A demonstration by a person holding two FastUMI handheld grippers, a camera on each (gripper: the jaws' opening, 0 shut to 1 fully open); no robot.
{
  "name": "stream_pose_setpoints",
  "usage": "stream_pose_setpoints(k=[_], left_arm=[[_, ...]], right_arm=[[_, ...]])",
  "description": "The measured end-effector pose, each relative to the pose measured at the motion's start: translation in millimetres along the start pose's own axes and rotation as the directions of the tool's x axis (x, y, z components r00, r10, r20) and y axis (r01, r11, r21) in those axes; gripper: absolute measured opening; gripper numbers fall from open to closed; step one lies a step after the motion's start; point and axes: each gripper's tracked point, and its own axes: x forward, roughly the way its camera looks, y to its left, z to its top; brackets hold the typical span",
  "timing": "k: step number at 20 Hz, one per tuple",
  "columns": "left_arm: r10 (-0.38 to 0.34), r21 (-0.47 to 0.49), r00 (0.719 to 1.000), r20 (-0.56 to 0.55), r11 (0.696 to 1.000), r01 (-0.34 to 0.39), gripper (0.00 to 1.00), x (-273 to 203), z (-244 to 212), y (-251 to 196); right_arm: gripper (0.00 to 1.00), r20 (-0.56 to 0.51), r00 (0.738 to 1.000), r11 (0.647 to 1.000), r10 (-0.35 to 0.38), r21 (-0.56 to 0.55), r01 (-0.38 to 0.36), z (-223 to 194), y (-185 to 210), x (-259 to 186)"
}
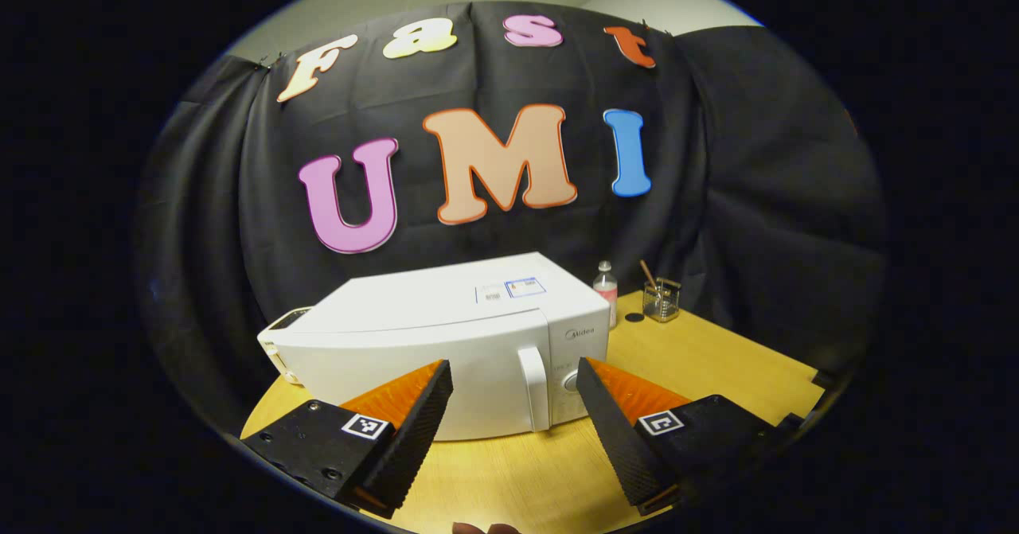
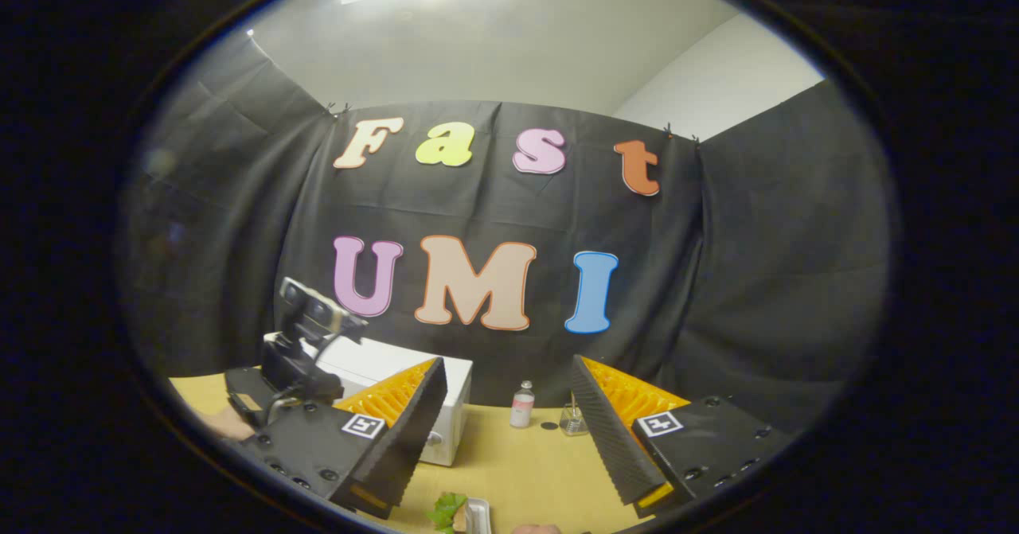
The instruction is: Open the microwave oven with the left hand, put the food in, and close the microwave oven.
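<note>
None of the three steps is done: the microwave oven (image 1: 446, 343), lower centre of the left gripper view, stands on the table (image 1: 700, 359) with its door shut. Left tool (image 1: 513, 375) gapes empty, short of the door handle (image 1: 533, 387). Right tool (image 2: 505, 395) is likewise spread and empty, and the food (image 2: 454, 512) lies at the bottom edge of the right gripper view, not yet lifted.

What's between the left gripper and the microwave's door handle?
Nothing but bare wooden table. In the left gripper view, the open left gripper faces the microwave's white door handle, with no object between them.
</note>
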Motion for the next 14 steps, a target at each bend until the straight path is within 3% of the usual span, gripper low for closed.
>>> stream_pose_setpoints(k=[3,8,14], left_arm=[[-0.025,-0.015,0.996,-0.088,1.0,0.024,0.98,30.4,-35.4,-15.6],[0.004,-0.05,0.975,-0.223,0.999,-0.016,0.99,59.7,-83.1,-13.2],[-0.001,-0.017,0.977,-0.214,1.0,-0.002,0.99,78.0,-82.7,-16.4]], right_arm=[[0.96,-0.004,1.0,1.0,-0.019,0.002,0.02,-0.1,-9.3,-5.2],[0.98,-0.011,0.999,0.999,-0.045,-0.007,0.045,-0.5,-24.3,-10.7],[0.98,-0.058,0.997,0.998,-0.05,-0.046,0.047,-14.9,-35.8,-12.0]])
